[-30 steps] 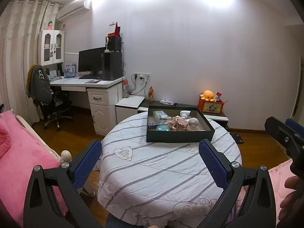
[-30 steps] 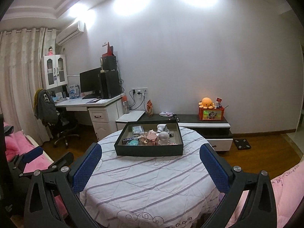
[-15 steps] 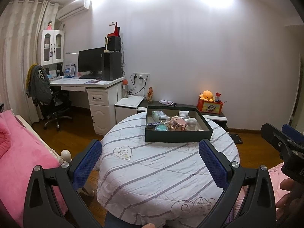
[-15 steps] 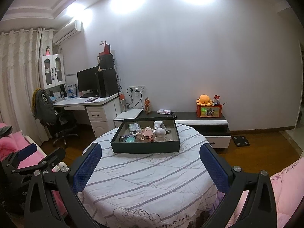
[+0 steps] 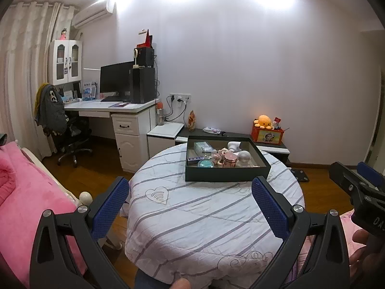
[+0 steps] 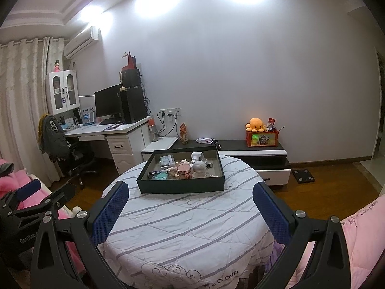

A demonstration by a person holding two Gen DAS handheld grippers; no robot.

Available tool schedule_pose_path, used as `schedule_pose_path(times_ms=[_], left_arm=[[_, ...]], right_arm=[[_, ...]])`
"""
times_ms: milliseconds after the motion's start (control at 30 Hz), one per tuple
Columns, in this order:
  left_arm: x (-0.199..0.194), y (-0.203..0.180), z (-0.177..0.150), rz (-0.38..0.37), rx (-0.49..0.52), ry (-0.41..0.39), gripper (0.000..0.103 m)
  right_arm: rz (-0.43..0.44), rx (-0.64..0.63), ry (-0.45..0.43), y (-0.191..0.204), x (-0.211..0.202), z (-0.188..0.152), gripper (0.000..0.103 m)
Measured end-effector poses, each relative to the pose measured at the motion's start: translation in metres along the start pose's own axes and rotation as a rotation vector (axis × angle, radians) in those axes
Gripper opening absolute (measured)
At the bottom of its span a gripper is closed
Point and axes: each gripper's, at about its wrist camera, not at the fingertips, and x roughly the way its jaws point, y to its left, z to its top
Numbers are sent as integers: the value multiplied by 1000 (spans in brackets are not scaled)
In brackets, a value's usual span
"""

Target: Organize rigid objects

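Observation:
A dark shallow box (image 5: 226,174) stands at the far side of a round table (image 5: 204,216) with a striped white cloth. It holds several small rigid objects: a pink jar (image 5: 230,160), a white round bottle (image 5: 244,157), a teal round thing (image 5: 205,163), a clear pack (image 5: 201,146). The box also shows in the right wrist view (image 6: 180,185). My left gripper (image 5: 190,207) is open and empty, well short of the box. My right gripper (image 6: 190,209) is open and empty, above the table's near half.
A pink bed (image 5: 26,192) lies at left, pink bedding (image 6: 361,236) at right. A white desk (image 5: 115,110) with a monitor and an office chair (image 5: 69,134) stand behind left. A low cabinet (image 6: 252,149) with an orange toy lines the wall.
Both grippers have drawn back from the table, so the box looks smaller and farther. Both stay open.

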Motion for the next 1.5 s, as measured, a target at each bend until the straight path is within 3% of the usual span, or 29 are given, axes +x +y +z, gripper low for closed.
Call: schedule_pose_path(times_ms=[1033, 1500], left_arm=[[6, 5, 2, 0, 17, 56, 103], [-5, 5, 6, -42, 16, -7, 103]], right_arm=[[1, -9, 7, 2, 4, -2, 103], [-2, -9, 2, 1, 3, -1, 103]])
